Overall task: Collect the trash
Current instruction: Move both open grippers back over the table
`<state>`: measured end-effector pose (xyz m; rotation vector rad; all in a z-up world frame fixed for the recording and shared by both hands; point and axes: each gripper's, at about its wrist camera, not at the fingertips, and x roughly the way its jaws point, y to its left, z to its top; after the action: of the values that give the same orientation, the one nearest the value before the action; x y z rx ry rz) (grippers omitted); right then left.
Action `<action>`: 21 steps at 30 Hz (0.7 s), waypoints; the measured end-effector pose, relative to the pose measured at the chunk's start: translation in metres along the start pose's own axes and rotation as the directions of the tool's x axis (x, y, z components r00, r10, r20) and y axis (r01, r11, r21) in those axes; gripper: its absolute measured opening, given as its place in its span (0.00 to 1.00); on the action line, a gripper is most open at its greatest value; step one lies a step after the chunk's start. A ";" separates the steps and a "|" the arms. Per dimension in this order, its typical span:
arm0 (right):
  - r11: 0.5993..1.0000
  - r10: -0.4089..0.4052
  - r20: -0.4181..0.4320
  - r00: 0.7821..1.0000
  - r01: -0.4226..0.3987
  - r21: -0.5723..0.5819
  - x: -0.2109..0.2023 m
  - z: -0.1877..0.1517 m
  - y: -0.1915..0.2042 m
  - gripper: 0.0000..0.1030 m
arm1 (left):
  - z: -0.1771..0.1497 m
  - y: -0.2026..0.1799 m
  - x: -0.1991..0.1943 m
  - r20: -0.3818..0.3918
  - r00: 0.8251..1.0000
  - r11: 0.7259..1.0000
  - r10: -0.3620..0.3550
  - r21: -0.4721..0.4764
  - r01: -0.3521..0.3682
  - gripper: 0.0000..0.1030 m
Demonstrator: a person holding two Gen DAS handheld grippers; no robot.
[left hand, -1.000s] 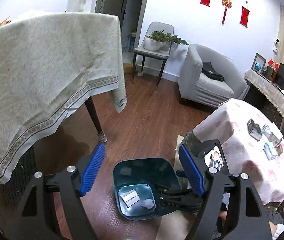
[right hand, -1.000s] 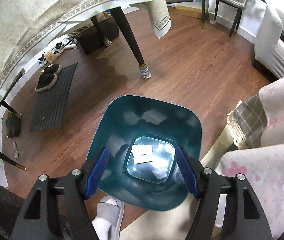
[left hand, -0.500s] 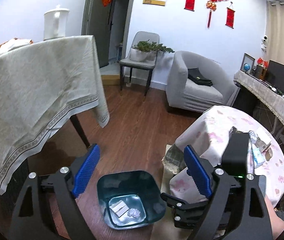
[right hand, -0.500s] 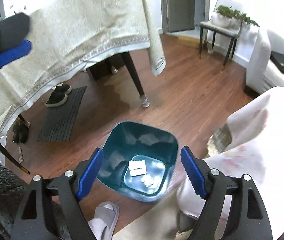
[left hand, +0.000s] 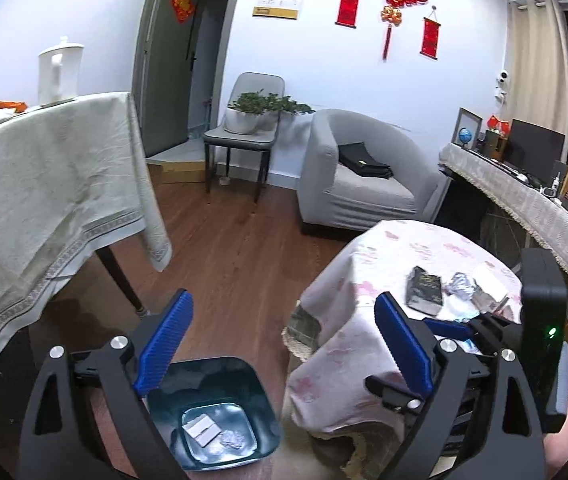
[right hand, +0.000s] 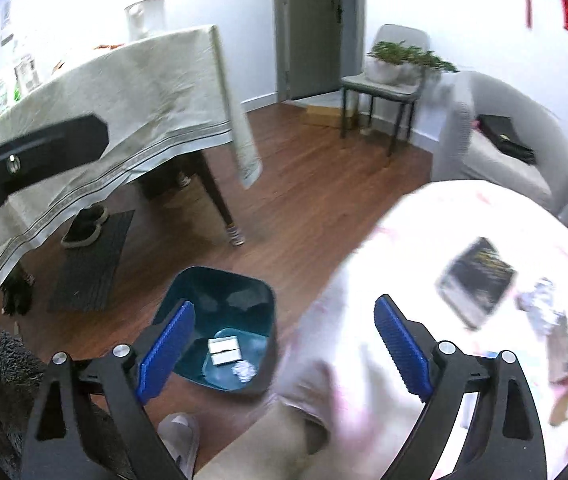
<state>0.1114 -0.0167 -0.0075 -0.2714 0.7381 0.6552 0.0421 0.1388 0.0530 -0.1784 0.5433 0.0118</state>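
Bin (left hand: 220, 392) beside round table (left hand: 364, 280) edge

Bin (left hand: 220, 404) is sitting on the floor (left hand: 228, 256), left of the round worktop (left hand: 364, 280), holding a flat packet (left hand: 201, 429) and a crumpled wad (left hand: 233, 437). A pouch (left hand: 425, 289) and foil ball (left hand: 461, 283) are lying side by side on the worktop. Armchair (left hand: 360, 184) is standing behind, draped table (left hand: 44, 184) far left.
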 end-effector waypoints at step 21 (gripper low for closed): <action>0.948 -0.226 0.021 0.974 0.214 0.236 -0.083 -0.060 -0.151 0.95 | -0.028 -0.131 0.055 -0.141 0.980 0.984 -0.144 0.083 0.156 0.92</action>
<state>0.1303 -0.1975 0.0081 -0.1192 0.7192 0.3575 0.0822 0.0030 0.0227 -0.1287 0.6625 -0.1737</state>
